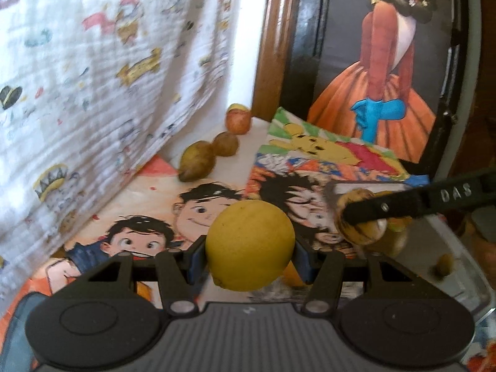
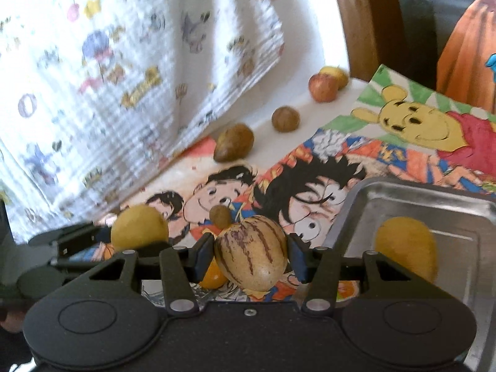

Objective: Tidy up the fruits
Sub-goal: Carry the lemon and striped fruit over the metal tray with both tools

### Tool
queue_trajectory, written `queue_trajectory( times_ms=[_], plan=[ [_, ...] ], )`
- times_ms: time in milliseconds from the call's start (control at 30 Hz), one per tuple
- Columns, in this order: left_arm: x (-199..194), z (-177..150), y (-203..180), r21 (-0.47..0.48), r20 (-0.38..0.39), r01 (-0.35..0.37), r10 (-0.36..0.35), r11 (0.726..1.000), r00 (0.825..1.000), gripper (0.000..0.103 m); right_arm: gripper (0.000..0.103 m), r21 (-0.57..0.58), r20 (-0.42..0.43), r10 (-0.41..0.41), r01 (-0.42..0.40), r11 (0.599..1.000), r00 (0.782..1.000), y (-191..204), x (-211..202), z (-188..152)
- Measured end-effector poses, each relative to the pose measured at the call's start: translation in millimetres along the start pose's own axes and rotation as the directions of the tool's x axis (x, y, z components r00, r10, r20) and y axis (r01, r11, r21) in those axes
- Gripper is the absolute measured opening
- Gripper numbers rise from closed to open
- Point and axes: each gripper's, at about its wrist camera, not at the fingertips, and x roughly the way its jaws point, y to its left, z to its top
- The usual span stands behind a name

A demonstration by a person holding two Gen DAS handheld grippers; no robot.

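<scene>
Left gripper (image 1: 249, 257) is clamped on a yellow lemon (image 1: 250, 245), one blue pad pressed against each side; the fruit is held clear of the table, above the cartoon drawings. The same lemon shows in the right wrist view at far left (image 2: 139, 228), with the left gripper's dark fingers around it.

Right gripper (image 2: 250, 255) is clamped on a striped melon (image 2: 251, 252), tan with purple-brown streaks, blue pads touching both flanks. It hangs just left of the metal tray (image 2: 434, 198), not over it as far as the right wrist view shows. In the left wrist view this melon (image 1: 361, 228) appears behind one black finger of the right gripper, and that finger bears raised lettering reading "DAS" (image 1: 455, 192); no more of the word is legible.

One yellow-brown fruit (image 2: 406, 248) lies inside the tray, partly hidden by the gripper linkage. A small brown round fruit (image 2: 220, 215) sits on the drawings just beyond the melon, and an orange-yellow fruit (image 2: 212, 276) lies beneath the right gripper.

Further back along the white surface: a brown oval fruit (image 2: 234, 146), a walnut-like round one (image 2: 285, 119), then a red apple (image 2: 323, 87) touching a yellow apple (image 2: 336, 74) behind it.

A printed white cloth (image 2: 124, 77) hangs at left. The drawings show cartoon faces and a yellow bear in a red shirt (image 2: 427, 127); no readable text on them
</scene>
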Motion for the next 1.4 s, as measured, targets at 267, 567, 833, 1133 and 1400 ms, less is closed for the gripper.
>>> queue_trajectory(
  times_ms=[267, 567, 833, 1133, 1400],
  plan=[
    [-19.3, -8.5, -43.7, 0.024, 0.018, 0.106, -0.106, 0.994, 0.994, 0.061, 0.053, 0.045, 0.060, -0.057, 0.054, 0.998, 0.997, -8.9, -48.5, -5.7],
    [-26.3, -26.1, -92.8, 0.078, -0.039, 0.224, -0.221, 0.972, 0.974, 0.061, 0.053, 0.115, 0.088, -0.108, 0.097, 0.989, 0.990, -14.6, -94.1, -35.7],
    [-20.7, -39.0, -118.4, 0.101, -0.107, 0.283, -0.273, 0.954, 0.956, 0.061, 0.053, 0.222, 0.089, -0.164, 0.140, 0.965, 0.983, -31.5, -125.5, -74.8],
    [-7.1, -44.0, -133.2, 0.116, -0.185, 0.342, -0.318, 0.932, 0.930, 0.061, 0.053, 0.301, 0.055, -0.215, 0.189, 0.935, 0.975, -46.1, -134.0, -100.3],
    [5.7, -46.7, -135.4, 0.104, -0.244, 0.351, -0.318, 0.931, 0.916, 0.061, 0.053, 0.330, 0.021, -0.230, 0.210, 0.920, 0.973, -57.0, -123.7, -110.2]
  ],
)
